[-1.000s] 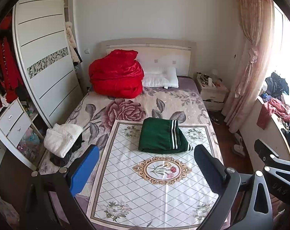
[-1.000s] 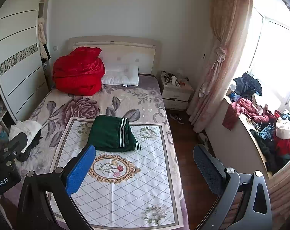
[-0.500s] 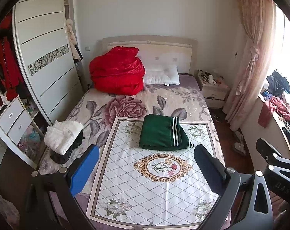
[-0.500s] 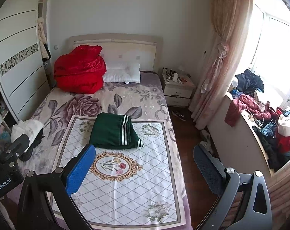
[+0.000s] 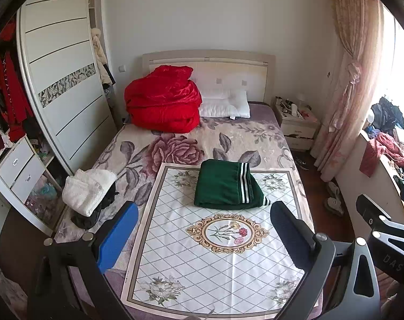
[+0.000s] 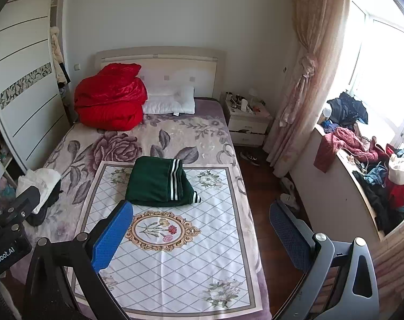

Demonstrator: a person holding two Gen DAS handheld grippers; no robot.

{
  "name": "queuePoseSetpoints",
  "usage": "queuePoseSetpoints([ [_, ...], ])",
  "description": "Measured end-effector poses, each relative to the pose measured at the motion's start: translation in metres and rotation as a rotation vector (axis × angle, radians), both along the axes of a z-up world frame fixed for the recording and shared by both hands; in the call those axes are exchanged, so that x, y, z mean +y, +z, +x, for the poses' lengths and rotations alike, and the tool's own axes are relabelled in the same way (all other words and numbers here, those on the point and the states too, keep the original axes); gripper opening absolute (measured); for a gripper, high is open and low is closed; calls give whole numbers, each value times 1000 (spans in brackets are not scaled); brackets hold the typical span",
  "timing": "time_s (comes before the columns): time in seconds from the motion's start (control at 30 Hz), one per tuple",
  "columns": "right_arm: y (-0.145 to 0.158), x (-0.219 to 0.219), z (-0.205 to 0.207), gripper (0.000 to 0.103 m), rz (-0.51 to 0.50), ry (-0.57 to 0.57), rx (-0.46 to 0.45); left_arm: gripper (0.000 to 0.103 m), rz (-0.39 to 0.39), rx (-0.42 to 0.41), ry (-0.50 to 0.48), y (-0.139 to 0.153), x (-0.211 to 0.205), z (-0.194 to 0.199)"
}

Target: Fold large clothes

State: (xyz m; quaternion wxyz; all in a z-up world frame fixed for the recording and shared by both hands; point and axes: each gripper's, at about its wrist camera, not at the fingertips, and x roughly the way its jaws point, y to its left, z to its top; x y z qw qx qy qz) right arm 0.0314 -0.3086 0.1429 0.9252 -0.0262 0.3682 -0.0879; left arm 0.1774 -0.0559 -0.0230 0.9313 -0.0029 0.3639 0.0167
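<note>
A folded green garment with white stripes (image 5: 227, 185) lies on the white patterned cloth (image 5: 218, 242) spread on the bed; it also shows in the right wrist view (image 6: 160, 181). My left gripper (image 5: 202, 224) is open and empty, held well back from the garment above the bed's near end. My right gripper (image 6: 200, 229) is open and empty, beside the bed's right edge, also far from the garment. The right gripper's body shows at the right edge of the left wrist view (image 5: 386, 240).
A red quilt (image 5: 162, 104) and white pillows (image 5: 226, 104) lie at the headboard. White and black clothes (image 5: 88, 192) sit on the bed's left edge. A wardrobe (image 5: 60, 85) stands left, a nightstand (image 6: 247, 122) right, and a clothes-heaped sill (image 6: 362, 160) by the window.
Both grippers have drawn back and up a little, so the bed and the green garment sit slightly lower and farther in view. The jaws stay open.
</note>
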Motion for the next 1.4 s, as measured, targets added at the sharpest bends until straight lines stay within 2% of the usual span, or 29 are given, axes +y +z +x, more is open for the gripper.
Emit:
queuePoseSetpoints([
  [1.4,4,0,-17,103,19,-32,-14,101,1,-10,-8,2,7,3],
])
